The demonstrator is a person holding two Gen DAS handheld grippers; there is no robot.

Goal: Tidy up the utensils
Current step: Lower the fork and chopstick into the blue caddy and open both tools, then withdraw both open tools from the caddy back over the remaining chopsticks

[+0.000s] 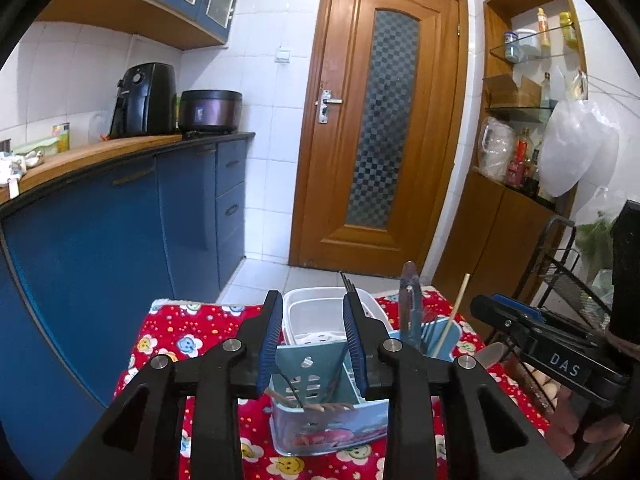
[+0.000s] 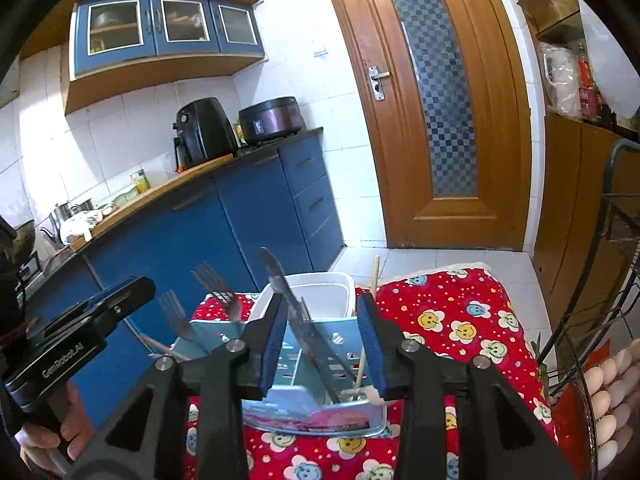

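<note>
A light blue utensil holder point(image 1: 320, 412) stands on a red flowered cloth point(image 1: 192, 328). My left gripper point(image 1: 312, 304) is open above its left compartment. A dark fork point(image 1: 347, 282) stands between the jaws and leans by the right pad. A knife point(image 1: 410, 300) and a wooden chopstick point(image 1: 454, 316) stand in the right compartment. In the right wrist view my right gripper point(image 2: 322, 308) is open over the holder point(image 2: 316, 408). The knife point(image 2: 280, 280) rises between its jaws with no pad pressing on it, and the chopstick point(image 2: 374, 280) stands by the right finger. Two forks point(image 2: 212, 280) stand at the left.
A white plastic container point(image 2: 320, 292) sits just behind the holder. A black wire rack point(image 2: 600, 320) with several eggs point(image 2: 608, 380) stands at the right. Blue cabinets point(image 1: 120, 232) run along the left, and a wooden door point(image 1: 380, 120) is ahead.
</note>
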